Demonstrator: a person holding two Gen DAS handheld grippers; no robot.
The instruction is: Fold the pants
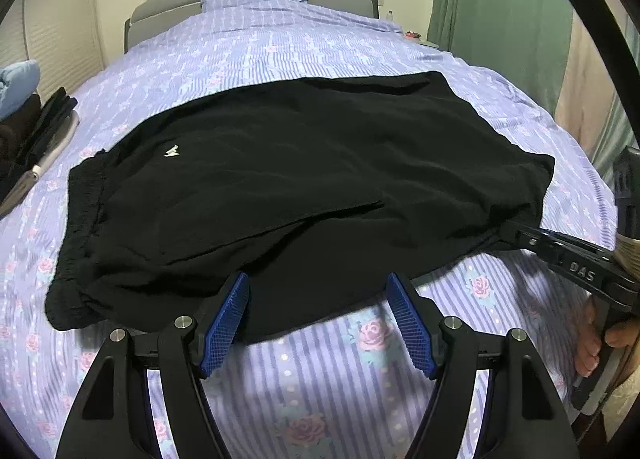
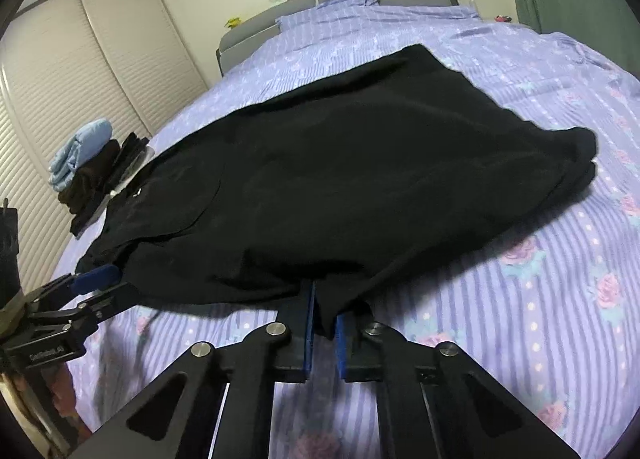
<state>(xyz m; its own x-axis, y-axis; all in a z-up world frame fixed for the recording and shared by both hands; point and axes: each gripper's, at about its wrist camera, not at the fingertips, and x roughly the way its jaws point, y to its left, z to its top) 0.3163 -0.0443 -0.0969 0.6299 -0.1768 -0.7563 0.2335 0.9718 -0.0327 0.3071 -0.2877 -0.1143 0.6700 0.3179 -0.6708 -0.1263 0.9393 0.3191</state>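
The left gripper is spread, its blue pads straddling the near edge of the black pants, which lie ahead of it on the bed. Close it on that edge before lifting. To its right, the right gripper pinches the hem; raise both evenly, keeping the cloth taut.

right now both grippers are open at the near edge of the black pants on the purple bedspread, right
Not quite: only the left gripper is open at that edge. The right gripper is shut on the black pants, as the right wrist view shows. They do lie on the purple bedspread.
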